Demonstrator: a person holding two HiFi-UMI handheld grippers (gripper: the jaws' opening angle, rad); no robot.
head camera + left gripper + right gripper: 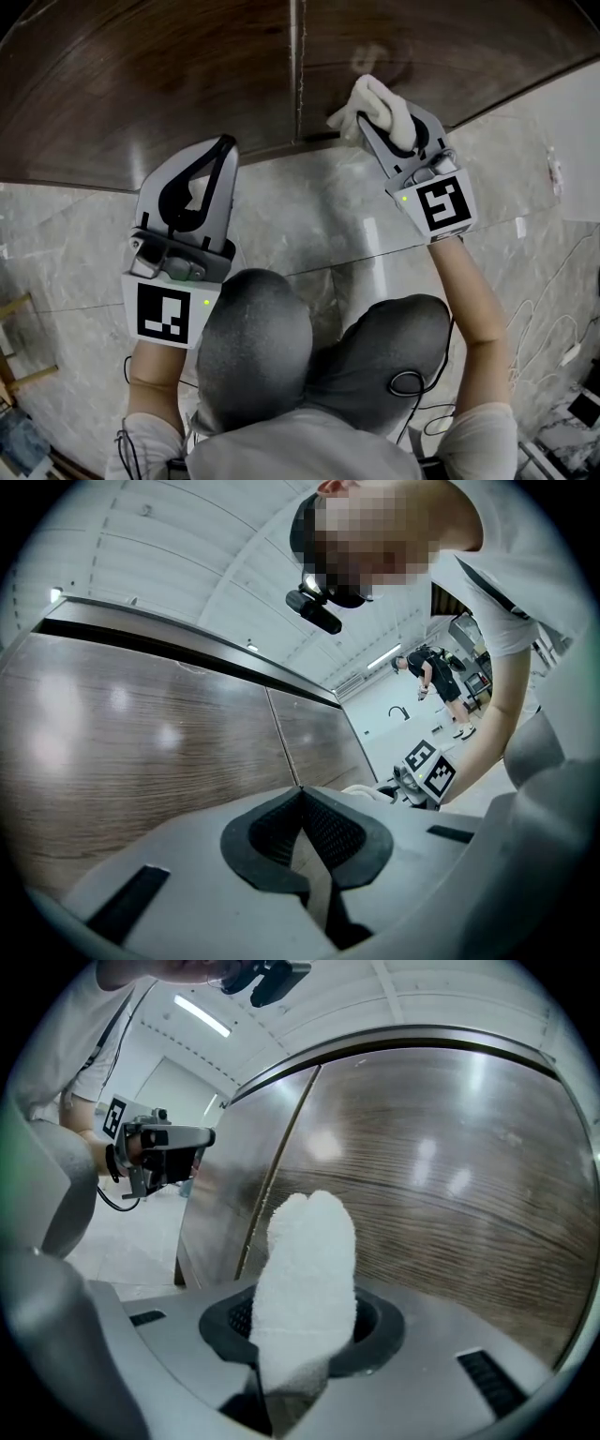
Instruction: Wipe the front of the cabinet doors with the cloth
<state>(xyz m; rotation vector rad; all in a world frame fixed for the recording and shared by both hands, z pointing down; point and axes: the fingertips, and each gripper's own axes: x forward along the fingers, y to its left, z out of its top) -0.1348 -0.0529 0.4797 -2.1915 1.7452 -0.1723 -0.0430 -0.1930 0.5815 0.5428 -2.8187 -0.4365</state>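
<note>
right tool (371, 124): jaws closed on white cloth (382, 101) | cloth: at lower edge of right cabinet door (450, 47), just beside seam between the doors | left tool (222, 150): jaws together, holding nothing, low before left cabinet door (141, 84)

The setting reads as an indoor work or recording room, not a lived-in home. Dark wood-grain cabinet doors (187, 84) meet a glossy marble-look tiled floor (328, 220). Loose white cables (547, 323) trail there, strip lights (202, 1014) line a white panelled ceiling (187, 536), and another person (427, 669) stands far back.
</note>
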